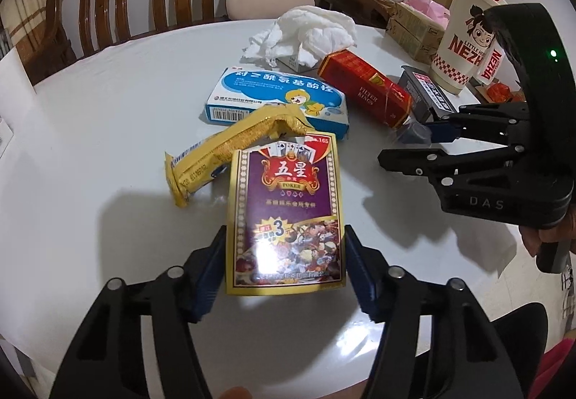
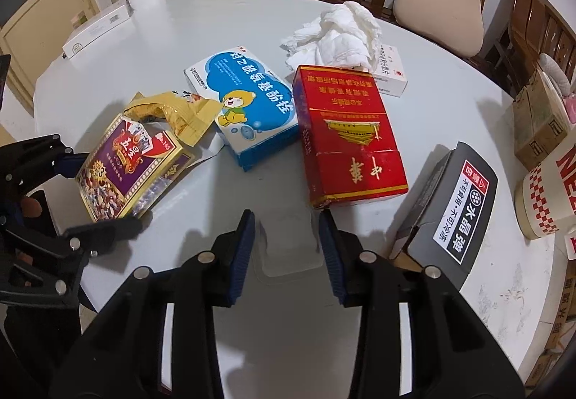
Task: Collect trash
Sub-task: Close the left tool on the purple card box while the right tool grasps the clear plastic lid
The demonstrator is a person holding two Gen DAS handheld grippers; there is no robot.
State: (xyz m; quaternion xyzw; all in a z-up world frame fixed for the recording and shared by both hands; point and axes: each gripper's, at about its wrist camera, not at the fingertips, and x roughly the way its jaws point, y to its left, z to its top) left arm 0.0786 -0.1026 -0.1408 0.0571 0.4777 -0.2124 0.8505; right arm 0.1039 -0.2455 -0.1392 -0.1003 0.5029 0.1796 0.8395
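Left wrist view has the purple-and-gold cardboard poker card box sitting right between the left gripper pads, clamped on both sides. Right gripper is pinching a clear plastic wrapper just below the red cigarette pack.

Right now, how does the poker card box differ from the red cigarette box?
The poker card box is purple with a gold border, the red cigarette box red with gold print. The poker card box sits clamped in the left tool; the red cigarette box lies free. Both are cardboard packs on the white table.
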